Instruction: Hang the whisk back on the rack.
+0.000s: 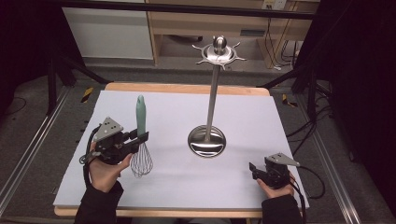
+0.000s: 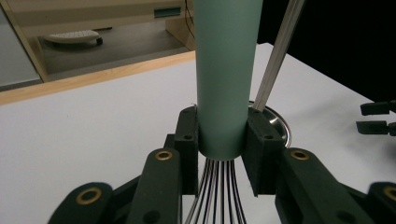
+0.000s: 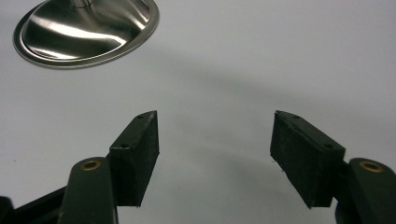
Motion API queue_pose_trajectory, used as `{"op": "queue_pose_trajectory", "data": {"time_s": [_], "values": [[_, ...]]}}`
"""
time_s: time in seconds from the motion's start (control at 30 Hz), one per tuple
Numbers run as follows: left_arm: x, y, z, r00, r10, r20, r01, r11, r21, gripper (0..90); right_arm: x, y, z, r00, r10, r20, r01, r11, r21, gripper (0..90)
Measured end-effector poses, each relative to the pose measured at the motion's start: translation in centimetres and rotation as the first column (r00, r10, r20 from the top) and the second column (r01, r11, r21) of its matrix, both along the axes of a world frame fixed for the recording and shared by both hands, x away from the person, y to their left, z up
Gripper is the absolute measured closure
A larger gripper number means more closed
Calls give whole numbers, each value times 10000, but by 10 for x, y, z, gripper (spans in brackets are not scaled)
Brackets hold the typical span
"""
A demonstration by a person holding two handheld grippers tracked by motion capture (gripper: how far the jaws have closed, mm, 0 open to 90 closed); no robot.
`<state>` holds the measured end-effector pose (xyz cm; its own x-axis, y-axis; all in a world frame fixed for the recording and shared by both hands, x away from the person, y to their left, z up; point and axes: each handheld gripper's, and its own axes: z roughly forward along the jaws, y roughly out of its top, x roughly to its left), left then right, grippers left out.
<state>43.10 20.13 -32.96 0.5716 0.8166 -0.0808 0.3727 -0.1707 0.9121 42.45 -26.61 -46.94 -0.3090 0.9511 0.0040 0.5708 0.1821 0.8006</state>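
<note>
We see even overhead light whitening the table cover (image 1: 177, 186), dark surroundings, glare streaking the steel stand base (image 3: 86, 30), soft shadows beneath the black jaws, and a softly blurred green handle (image 2: 224, 79) close up.

White-covered table (image 1: 177, 186), steel stand (image 1: 207, 141)

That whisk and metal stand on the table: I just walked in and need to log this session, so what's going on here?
A person works with two handheld grippers. The left gripper is shut on the whisk at the base of its green handle, holding it upright with the wires pointing down. The right gripper rests open with nothing between its jaws, near the table's front right corner. The steel utensil stand stands mid-table, and none of the hooks visible at its top carries anything.
</note>
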Motion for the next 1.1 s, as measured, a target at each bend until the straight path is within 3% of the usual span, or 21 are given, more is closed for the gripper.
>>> {"op": "queue_pose_trajectory", "data": {"time_s": [0.5, 1.1], "values": [[11, -18, 19, 9980, -528, 337, 535, 9984, -192, 687, 1, 0, 0, 10000, 29, 27, -29, 10000, -22, 326], [19, -41, 46, 9908, -1042, 865, 1073, 9937, -327, 686, 1, 0, 0, 9999, 90, 107, -90, 10000, 35, 332]]}}
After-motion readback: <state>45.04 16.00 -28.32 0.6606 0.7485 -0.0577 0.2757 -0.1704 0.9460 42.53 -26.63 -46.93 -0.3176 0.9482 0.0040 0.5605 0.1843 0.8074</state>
